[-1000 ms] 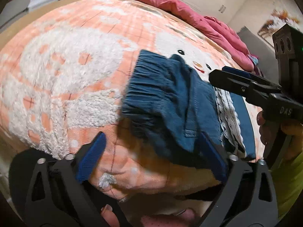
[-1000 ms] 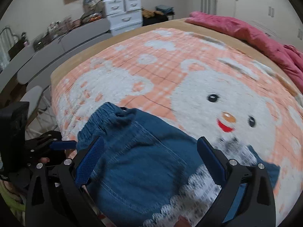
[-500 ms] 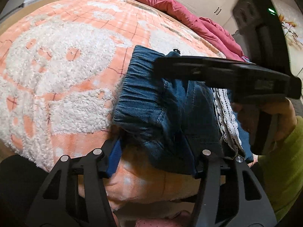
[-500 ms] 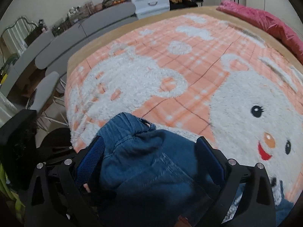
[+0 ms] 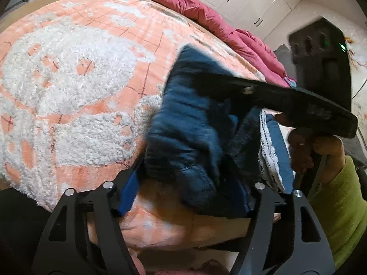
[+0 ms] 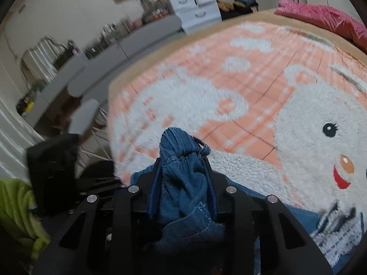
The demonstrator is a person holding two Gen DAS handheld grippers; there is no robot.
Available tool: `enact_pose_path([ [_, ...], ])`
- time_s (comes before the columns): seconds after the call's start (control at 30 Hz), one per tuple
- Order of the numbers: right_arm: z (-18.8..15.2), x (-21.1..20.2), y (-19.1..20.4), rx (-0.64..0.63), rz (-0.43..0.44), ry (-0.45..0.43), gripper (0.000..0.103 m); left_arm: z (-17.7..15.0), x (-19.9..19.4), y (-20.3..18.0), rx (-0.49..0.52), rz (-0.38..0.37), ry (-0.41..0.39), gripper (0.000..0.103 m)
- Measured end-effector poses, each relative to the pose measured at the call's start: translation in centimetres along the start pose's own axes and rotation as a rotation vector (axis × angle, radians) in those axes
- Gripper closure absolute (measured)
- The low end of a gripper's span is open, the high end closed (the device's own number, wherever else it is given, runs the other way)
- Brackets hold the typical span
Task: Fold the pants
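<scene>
From the pants (image 5: 192,137), the blanket (image 5: 75,96) lies bare from nine to twelve o'clock; the right gripper (image 5: 206,84) bars two o'clock, a quilt (image 5: 218,23) beyond it.

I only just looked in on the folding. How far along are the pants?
Done: the denim pants lie partly doubled near the blanket's front edge, lace hem on top. In hand: the right gripper is closing on a bunched waistband; the left gripper straddles the nearer edge, jaws opening. Left: carrying that fold over and flattening the bundle, which looks rumpled.
</scene>
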State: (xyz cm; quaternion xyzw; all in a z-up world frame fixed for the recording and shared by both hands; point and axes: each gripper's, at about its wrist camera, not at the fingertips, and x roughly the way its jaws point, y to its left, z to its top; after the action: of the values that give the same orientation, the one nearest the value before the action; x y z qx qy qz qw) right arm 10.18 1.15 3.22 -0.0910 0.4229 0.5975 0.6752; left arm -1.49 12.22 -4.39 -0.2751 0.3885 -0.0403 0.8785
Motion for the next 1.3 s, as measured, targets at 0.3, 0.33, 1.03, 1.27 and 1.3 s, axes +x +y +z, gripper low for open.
enact_pose_path([
  [0.3, -1.2, -6.3, -0.2, -0.025, 0.082, -0.156, 0.072, 0.7, 0.5, -0.5, -0.107, -0.185, 0.061, 0.028],
  [0.33, -1.4, -6.8, -0.2, -0.026, 0.083, -0.166, 0.072, 0.8, 0.8, -0.7, -0.123, -0.22, 0.072, 0.034],
  [1.03, -11.6, -18.4, -9.2, 0.19, -0.017, -0.403, 0.048, 1.1, 4.2, -14.8, 0.145, -0.171, 0.073, 0.065],
  [1.27, -15.6, -21.7, -10.7, 0.352, -0.086, -0.487, 0.022, -1.1, 4.4, -18.3, 0.259, -0.238, 0.088, 0.048],
  [1.3, -16.1, -21.9, -10.8, 0.377, -0.108, -0.48, 0.022, -1.5, 4.6, -18.4, 0.266, -0.235, 0.093, 0.048],
])
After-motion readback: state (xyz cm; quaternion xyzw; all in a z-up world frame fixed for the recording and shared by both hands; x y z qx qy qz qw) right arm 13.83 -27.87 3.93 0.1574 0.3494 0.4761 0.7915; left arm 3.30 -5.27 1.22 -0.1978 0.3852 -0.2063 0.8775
